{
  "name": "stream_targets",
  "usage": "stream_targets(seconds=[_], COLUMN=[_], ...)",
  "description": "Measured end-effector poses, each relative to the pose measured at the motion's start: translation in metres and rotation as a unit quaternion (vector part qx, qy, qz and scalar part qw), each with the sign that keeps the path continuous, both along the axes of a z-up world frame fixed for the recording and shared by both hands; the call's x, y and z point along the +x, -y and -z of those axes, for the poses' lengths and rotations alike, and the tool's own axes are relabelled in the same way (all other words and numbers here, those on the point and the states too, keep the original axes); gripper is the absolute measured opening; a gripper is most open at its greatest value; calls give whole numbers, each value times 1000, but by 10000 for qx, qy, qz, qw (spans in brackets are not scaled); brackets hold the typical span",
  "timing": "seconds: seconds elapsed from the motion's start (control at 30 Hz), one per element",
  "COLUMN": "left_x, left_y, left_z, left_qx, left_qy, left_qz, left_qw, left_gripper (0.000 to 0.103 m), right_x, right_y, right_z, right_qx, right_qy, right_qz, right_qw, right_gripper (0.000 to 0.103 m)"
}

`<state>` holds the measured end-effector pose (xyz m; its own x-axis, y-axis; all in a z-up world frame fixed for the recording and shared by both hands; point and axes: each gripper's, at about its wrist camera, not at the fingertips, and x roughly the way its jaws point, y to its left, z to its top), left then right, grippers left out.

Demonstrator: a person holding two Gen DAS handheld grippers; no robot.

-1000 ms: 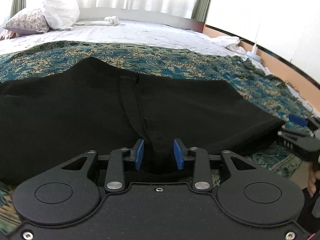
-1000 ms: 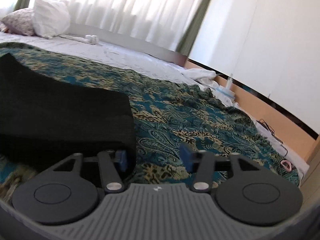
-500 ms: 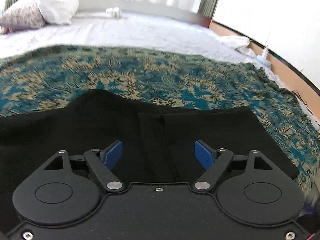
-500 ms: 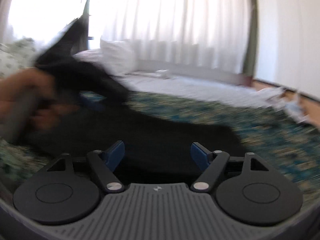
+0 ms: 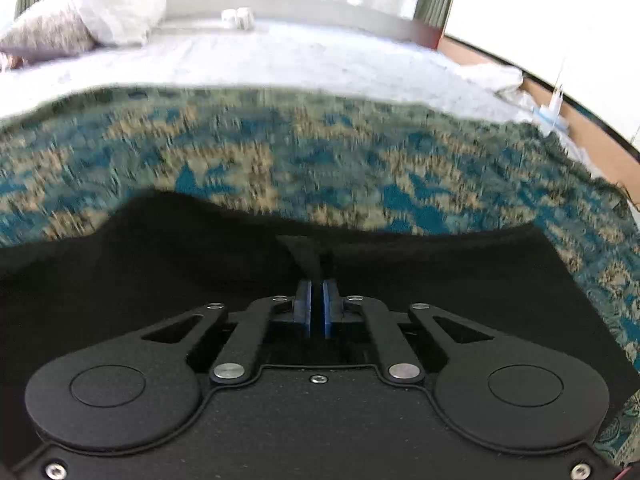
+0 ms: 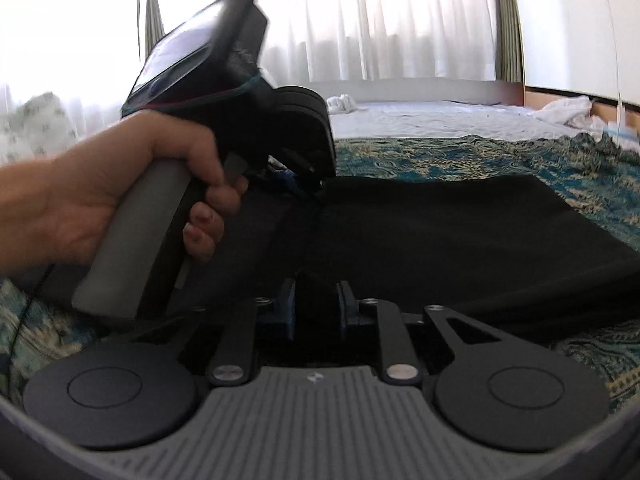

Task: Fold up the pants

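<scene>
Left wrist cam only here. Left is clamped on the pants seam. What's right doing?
Observer: The right gripper is shut on a fold of the black pants, at their near edge.
Operator: Same seam as left?
Observer: Looks so. The left gripper pinches that same ridge farther from the right camera.
Operator: Rest of the cloth?
Observer: To the right of both grippers it lies on the patterned bedspread.

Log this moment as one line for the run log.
step: fold pants | left gripper: shut on pants | right gripper: shut on pants | pants on bedspread
</scene>
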<state>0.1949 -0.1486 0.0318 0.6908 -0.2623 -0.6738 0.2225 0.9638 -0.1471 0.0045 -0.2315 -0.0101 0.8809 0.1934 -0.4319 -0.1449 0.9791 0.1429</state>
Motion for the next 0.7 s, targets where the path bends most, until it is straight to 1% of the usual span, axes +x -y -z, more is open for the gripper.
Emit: stream_targets(seconds=[0.07, 0.13, 0.2, 0.23, 0.3, 0.4, 0.5, 0.53, 0.57, 0.63, 0.67, 0.7], left_x=[-6, -8, -6, -5, 0, 4, 0, -1, -3, -6, -9, -14], left_y=[-5, -11, -17, -20, -26, -33, -37, -37, -38, -39, -40, -41], left_z=[-11, -18, -19, -17, -8, 8, 14, 13, 12, 10, 8, 6], left_qx=[-25, 34, 274, 371, 492, 703, 690, 696, 681, 638, 621, 623], left_qy=[236, 377, 467, 455, 302, 67, 118, 109, 94, 67, 59, 70], left_qz=[25, -5, -63, -113, -197, -305, -285, -274, -262, -231, -231, -251], left_qw=[9997, 9993, 9985, 9982, 9981, 9970, 9971, 9971, 9973, 9977, 9978, 9977], left_gripper=[6, 6, 6, 6, 6, 7, 8, 10, 12, 27, 30, 35], right_x=[-4, -5, -1, 2, 6, 8, 10, 12, 13, 12, 10, 13], right_y=[-3, -8, -16, -20, -28, -37, -39, -38, -39, -40, -40, -38], right_z=[-3, -4, -2, -1, 2, 5, 6, 6, 6, 6, 6, 7], right_qx=[105, 95, 153, 210, 246, 168, 173, 145, 118, 98, 105, 123], right_qy=[42, 74, 27, -25, -84, -59, -52, -47, -33, 2, 4, 7], right_qz=[-49, -147, -246, -300, -339, -352, -433, -458, -506, -550, -550, -547], right_qw=[9999, 9998, 9996, 9993, 9991, 9992, 9989, 9988, 9986, 9984, 9984, 9984], right_gripper=[21, 21, 21, 21, 21, 23, 27, 33, 35, 39, 44, 53])
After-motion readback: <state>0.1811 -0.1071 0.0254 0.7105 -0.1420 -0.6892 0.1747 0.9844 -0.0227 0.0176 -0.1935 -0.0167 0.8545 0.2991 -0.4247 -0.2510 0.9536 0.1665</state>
